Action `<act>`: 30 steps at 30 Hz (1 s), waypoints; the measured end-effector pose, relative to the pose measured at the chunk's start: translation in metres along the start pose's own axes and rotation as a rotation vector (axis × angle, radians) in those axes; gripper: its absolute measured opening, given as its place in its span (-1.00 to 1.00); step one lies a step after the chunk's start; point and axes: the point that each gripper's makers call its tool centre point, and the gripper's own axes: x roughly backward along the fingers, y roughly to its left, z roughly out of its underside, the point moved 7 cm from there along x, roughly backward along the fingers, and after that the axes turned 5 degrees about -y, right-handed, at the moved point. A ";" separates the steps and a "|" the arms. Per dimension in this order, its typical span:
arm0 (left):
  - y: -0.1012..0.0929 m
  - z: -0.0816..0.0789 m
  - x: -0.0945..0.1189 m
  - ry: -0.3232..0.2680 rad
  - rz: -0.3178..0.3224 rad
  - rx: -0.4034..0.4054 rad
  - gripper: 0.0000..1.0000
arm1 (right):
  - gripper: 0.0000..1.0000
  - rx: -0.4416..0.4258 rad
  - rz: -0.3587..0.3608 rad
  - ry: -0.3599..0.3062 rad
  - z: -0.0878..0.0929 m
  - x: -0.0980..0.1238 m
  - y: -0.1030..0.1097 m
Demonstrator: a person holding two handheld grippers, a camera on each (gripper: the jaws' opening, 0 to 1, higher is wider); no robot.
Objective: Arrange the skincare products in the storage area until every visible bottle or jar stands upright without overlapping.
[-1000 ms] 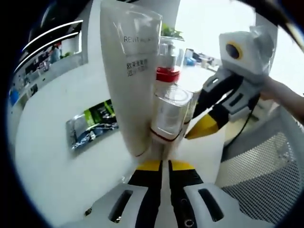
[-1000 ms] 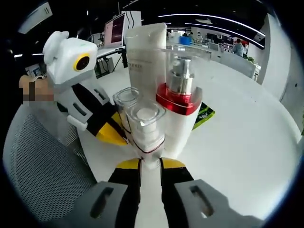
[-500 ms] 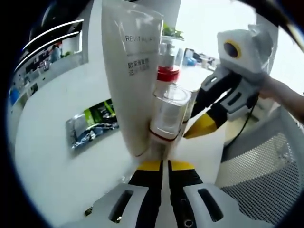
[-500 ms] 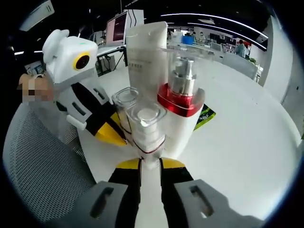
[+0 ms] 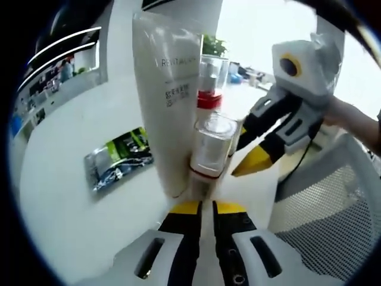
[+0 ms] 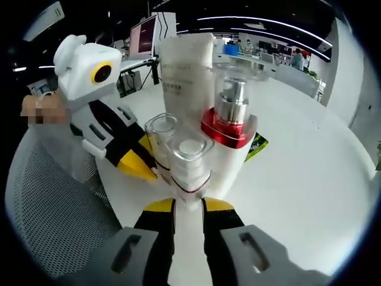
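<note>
Yellow-tipped left claw (image 5: 200, 207): jaws nearly together, nothing between them, on the white desk (image 5: 71, 214). Directly ahead, a small clear-capped bottle (image 5: 211, 146) upright; beside it a tall cream tube (image 5: 169, 107); behind, a red-collared pump bottle (image 5: 209, 83). Foil sachet (image 5: 118, 158) farther left.

Right claw (image 6: 188, 205): narrowly parted, touching the small bottle's base (image 6: 189, 202); whether it is clamped cannot be told.

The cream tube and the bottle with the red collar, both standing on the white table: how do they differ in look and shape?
The cream tube is flat and opaque, with printed text; the bottle with the red collar is round, with a clear cap over a silver pump. The tube rises higher than the bottle. The tube narrows toward its base, while the bottle keeps a wide white body. Both stand upright, close together on the white table.
</note>
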 end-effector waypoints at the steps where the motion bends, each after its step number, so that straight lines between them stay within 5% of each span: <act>1: 0.001 0.000 0.001 0.000 0.006 -0.004 -0.90 | -0.65 -0.003 0.005 0.003 -0.001 0.002 0.001; 30: 0.009 -0.001 0.071 -0.013 -0.024 -0.014 0.12 | -0.03 -0.030 0.098 -0.055 -0.024 0.037 0.029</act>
